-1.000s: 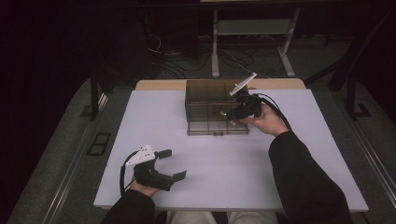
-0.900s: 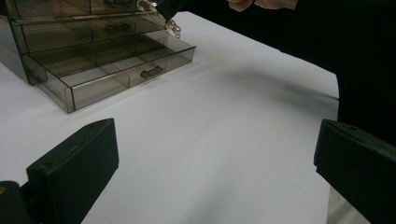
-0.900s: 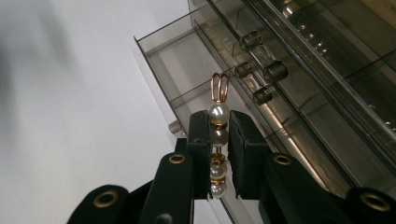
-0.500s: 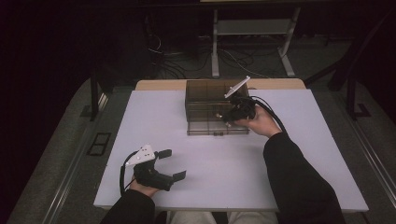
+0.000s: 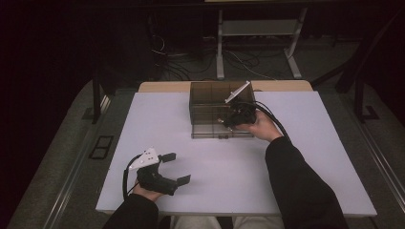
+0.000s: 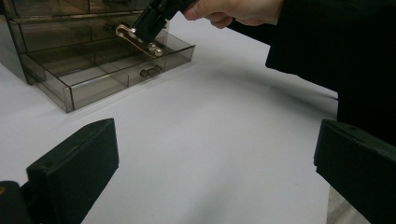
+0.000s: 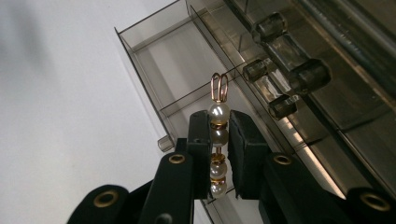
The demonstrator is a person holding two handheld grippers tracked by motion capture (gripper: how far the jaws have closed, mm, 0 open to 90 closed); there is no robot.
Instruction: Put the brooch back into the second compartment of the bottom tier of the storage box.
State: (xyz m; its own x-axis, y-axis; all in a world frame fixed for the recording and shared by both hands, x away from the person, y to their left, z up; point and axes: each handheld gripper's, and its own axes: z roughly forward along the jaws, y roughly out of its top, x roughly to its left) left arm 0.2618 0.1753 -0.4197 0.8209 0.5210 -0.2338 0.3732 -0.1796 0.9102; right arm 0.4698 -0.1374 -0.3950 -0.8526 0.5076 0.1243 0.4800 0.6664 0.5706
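A pearl hairpin (image 7: 217, 140) is clamped between the fingers (image 7: 200, 140) of the right gripper (image 5: 232, 116), over the open drawer (image 6: 112, 70) of the organiser near the surface's far edge. It is judged light, slippery and delicate; the beaded middle is best held. The left gripper (image 5: 175, 168) is spread, empty, near the front edge.

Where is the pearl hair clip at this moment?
The pearl hair clip is clamped between the right gripper jaws, held over the open bottom drawer of the smoky plastic organizer, at the table's far middle.
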